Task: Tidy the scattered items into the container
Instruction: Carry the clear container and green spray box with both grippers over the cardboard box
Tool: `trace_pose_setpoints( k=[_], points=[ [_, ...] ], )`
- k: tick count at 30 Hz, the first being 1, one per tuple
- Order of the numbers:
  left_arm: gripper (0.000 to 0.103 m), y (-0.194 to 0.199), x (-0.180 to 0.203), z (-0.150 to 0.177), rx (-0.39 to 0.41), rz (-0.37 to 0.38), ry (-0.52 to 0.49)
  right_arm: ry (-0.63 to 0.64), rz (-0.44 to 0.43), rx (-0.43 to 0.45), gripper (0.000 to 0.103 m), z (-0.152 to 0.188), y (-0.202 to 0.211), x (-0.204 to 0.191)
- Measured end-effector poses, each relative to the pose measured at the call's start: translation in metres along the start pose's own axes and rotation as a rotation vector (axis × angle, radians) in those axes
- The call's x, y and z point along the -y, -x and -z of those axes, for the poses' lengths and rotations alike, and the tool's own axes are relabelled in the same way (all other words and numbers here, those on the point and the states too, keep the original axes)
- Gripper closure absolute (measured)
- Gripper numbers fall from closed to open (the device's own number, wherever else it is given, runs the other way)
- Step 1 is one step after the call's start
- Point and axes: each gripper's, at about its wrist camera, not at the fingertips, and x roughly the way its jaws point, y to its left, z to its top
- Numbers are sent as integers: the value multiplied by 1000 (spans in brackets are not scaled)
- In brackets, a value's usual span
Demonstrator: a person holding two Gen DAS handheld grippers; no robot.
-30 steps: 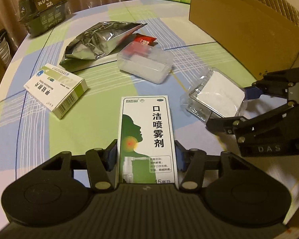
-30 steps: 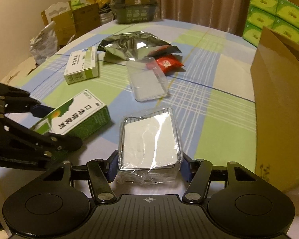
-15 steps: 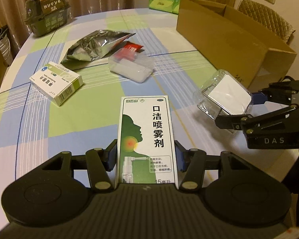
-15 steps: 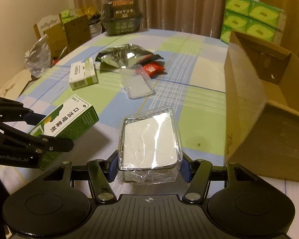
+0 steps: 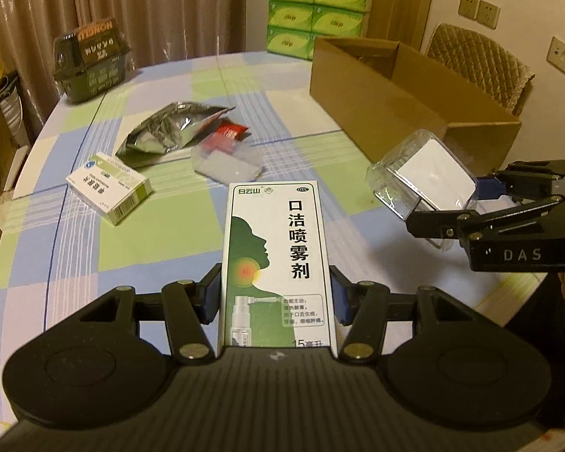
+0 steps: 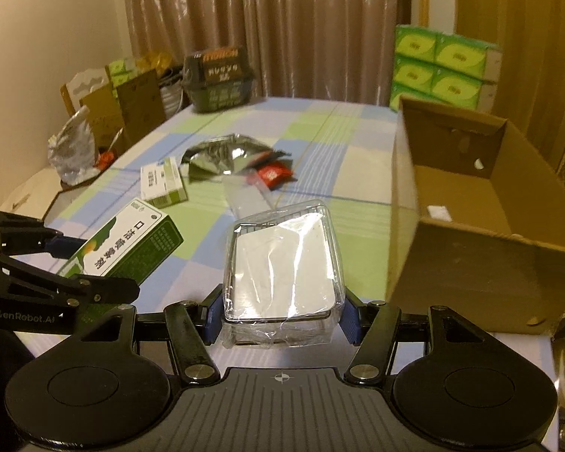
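Left wrist: left gripper [image 5: 274,297] clamps spray box [image 5: 276,263]; right gripper [image 6: 282,316] clamps clear case [image 6: 282,267].

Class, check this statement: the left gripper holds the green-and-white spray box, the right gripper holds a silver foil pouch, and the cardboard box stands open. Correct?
Not quite. The right gripper holds a clear plastic case, as the right wrist view shows; the silver foil pouch lies on the table. The left gripper does hold the spray box, and the cardboard box stands open.
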Motion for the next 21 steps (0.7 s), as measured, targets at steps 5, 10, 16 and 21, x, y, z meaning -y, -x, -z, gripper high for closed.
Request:
trace_pose_setpoints(
  k=[5,10,16,21],
  points=[
    [52,15,12,-2,25,4,-9,-34,11,37,46,-1,22,10],
    [52,25,27,-6,40,11,-28,-63,35,69,46,-1,42,24],
    [52,29,43,-14,58,25,-42,-101,72,99,46,1,61,46],
    [52,25,61,-25,70,50,-49,-136,110,118,46,4,75,68]
  ],
)
